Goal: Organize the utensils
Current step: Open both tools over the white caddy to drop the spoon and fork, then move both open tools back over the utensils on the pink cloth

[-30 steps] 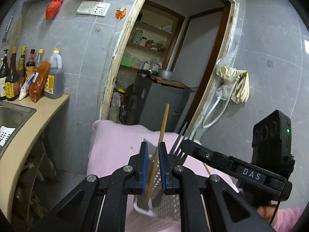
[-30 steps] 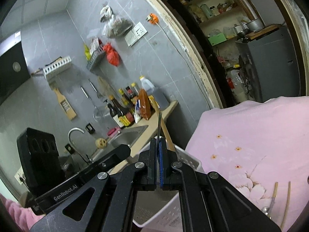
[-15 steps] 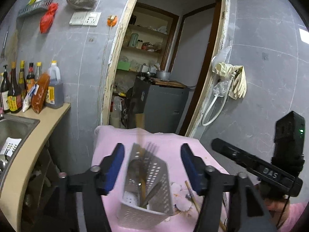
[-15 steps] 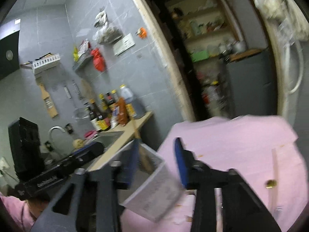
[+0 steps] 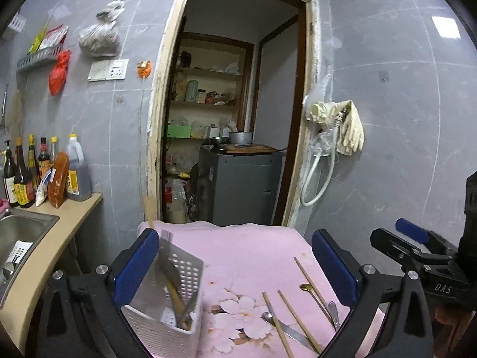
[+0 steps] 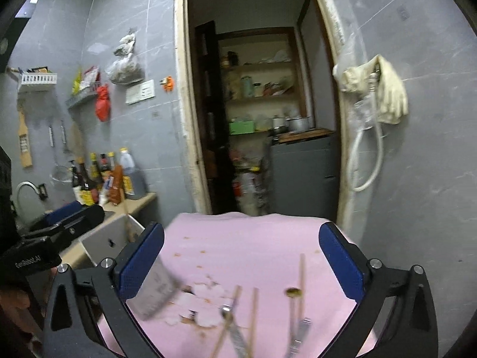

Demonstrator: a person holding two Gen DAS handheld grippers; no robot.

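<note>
Grey-tiled kitchen w/ an open doorway (image 5: 235, 119) straight ahead; bottles (image 5: 26, 176) and a sink (image 5: 21, 232) sit on the counter at left, gloves (image 5: 348, 128) hang on the wall at right. Pink floral cloth (image 5: 253, 250) covers the tabletop in front. Left tongs (image 5: 235, 265) have just been opening and now stand wide apart, nothing between the blue pads, nothing gripped. Right tongs (image 6: 241, 262) likewise have just been opening, now spread wide and empty. White perforated basket (image 5: 170, 325) stands on the cloth at the near left, partly behind the left tongs' left finger; inside it lean a wooden chopstick and a couple of metal pieces, blurred, so exact type can't be told. Loose utensils lie on the cloth to the right of the basket, well apart from it: chopsticks (image 5: 301, 319) fanned out, a small spoon (image 5: 269, 317) near their lower ends, a gold-bowled spoon (image 5: 304, 287) beside the rightmost stick, and a flat metal handle (image 5: 334, 313) by the right finger. Right-wrist view shows the same loose pieces (image 6: 253, 322) low in frame btwn the fingers, motion-blurred, w/ the basket (image 6: 155, 292) smeared just beside the left pad. Each tongs' black body shows at the edge of the other's view.
</note>
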